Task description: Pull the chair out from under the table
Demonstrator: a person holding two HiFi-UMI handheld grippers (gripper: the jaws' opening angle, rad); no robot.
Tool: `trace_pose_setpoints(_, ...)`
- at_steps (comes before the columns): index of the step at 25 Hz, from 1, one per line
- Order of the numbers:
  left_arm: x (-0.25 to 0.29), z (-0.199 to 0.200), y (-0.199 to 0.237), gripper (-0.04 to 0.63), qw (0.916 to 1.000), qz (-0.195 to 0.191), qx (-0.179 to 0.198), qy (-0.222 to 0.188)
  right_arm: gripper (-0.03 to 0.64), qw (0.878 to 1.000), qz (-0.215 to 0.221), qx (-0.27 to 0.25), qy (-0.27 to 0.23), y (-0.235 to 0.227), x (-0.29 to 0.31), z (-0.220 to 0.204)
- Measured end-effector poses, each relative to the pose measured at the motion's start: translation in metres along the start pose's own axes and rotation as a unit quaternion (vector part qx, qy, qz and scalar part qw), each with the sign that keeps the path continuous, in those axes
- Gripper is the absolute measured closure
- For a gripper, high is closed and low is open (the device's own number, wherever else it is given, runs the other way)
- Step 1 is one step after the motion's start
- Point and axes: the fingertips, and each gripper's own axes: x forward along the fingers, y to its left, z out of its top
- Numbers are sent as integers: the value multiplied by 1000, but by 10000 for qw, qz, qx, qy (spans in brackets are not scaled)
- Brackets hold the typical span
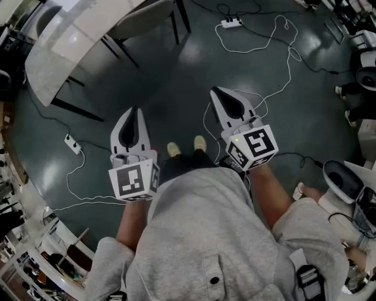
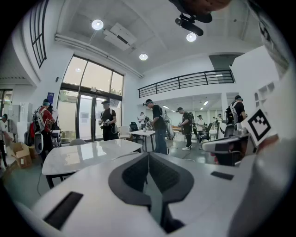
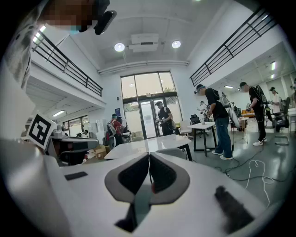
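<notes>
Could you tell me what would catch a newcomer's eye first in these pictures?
The left tongs and right tongs stand out first, both shut and empty, held out over the dark floor mid-frame in the head view. Next comes the pale table at upper left with the chair pushed in at its edge, and a white cable looping across the floor at upper right.

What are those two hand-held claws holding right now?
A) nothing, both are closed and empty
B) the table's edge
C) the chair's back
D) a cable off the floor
A: the left gripper and the right gripper each have their jaws together with nothing between them, and both are apart from the chair.
</notes>
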Motion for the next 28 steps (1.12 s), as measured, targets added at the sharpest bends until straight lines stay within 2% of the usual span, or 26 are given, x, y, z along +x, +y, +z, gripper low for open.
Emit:
trace_pose_setpoints(5,-1,-4,0,579,9999,-109,-121,-5,591,9997,4,-223,49,17,6,1)
trace_pose_setpoints(20,-17,4,57,580,9997,106,-173,-140,593,9990,-53,-435,-129,63,32,13)
trace_pose_setpoints(28,-28,1,81,580,9994,11,-226,-251,594,9984,-45,-507,-226,93,45,18)
